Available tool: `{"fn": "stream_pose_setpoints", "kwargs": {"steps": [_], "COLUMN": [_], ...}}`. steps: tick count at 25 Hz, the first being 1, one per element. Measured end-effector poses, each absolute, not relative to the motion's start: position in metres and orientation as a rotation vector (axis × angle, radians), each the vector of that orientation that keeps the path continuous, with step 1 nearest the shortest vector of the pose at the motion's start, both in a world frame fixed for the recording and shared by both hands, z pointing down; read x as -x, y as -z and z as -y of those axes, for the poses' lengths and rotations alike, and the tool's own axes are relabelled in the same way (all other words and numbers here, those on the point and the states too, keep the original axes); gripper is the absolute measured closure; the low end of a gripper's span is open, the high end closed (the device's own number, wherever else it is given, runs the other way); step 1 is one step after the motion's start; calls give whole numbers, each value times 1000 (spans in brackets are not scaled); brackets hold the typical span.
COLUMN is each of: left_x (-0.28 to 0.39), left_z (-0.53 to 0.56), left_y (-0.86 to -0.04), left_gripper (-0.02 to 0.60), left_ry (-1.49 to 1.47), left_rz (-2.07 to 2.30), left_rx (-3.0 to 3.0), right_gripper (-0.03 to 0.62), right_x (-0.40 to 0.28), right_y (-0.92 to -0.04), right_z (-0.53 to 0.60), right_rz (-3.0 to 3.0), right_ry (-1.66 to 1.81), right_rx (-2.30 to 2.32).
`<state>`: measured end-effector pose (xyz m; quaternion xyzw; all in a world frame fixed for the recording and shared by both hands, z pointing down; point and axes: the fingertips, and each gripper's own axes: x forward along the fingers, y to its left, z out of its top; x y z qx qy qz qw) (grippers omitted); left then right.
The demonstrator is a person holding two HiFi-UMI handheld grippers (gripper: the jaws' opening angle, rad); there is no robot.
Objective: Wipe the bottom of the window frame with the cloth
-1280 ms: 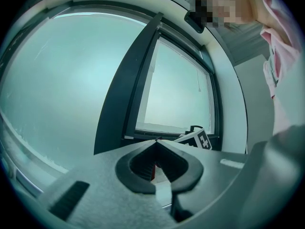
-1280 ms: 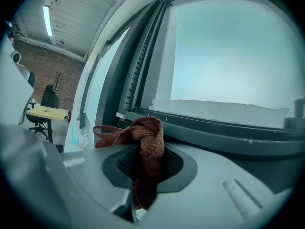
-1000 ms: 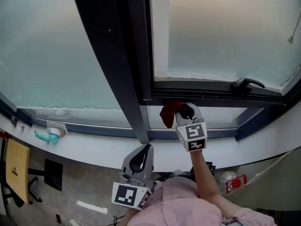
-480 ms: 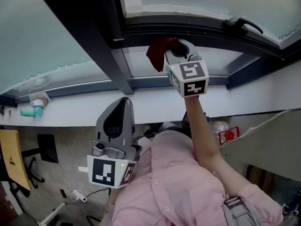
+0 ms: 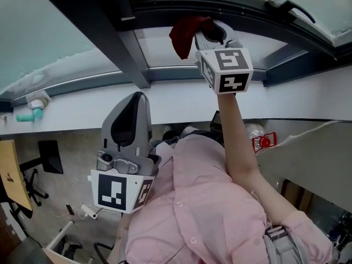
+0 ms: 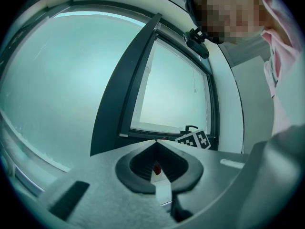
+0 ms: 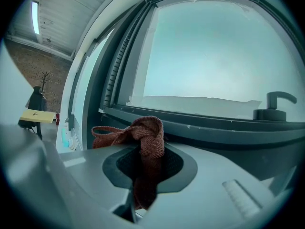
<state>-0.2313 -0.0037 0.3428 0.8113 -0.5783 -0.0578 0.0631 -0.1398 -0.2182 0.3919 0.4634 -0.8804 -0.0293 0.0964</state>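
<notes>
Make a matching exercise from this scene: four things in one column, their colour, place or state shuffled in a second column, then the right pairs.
Things:
1. cloth
2. window handle
3. left gripper
4. right gripper

Descriptions:
A. dark, fixed on the window frame
B. held low beside the pink shirt, jaws together on nothing
C. dark red, bunched up
D. raised to the bottom of the window frame, jaws clamped on fabric

Pairs: 1-C, 2-A, 3-B, 4-D
</notes>
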Motion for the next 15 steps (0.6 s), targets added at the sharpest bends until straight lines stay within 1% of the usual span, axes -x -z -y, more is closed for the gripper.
{"fn": "stream_pose_setpoints", "kwargs": {"steps": [7, 15], "left_x": [241, 252], "left_z": [6, 7], "left_y": [-344, -363], "left_gripper": [586, 586], "left_ry": [177, 136], "left_rz": [1752, 1700], "left_rx": [-2428, -2383], "right_gripper": [530, 530], "right_x": [140, 141], "right_y": [-392, -391], "right_z": [218, 220], "right_rz": [2596, 2592], "right_ry": [73, 75], "right_rx": [-1393, -1407]}}
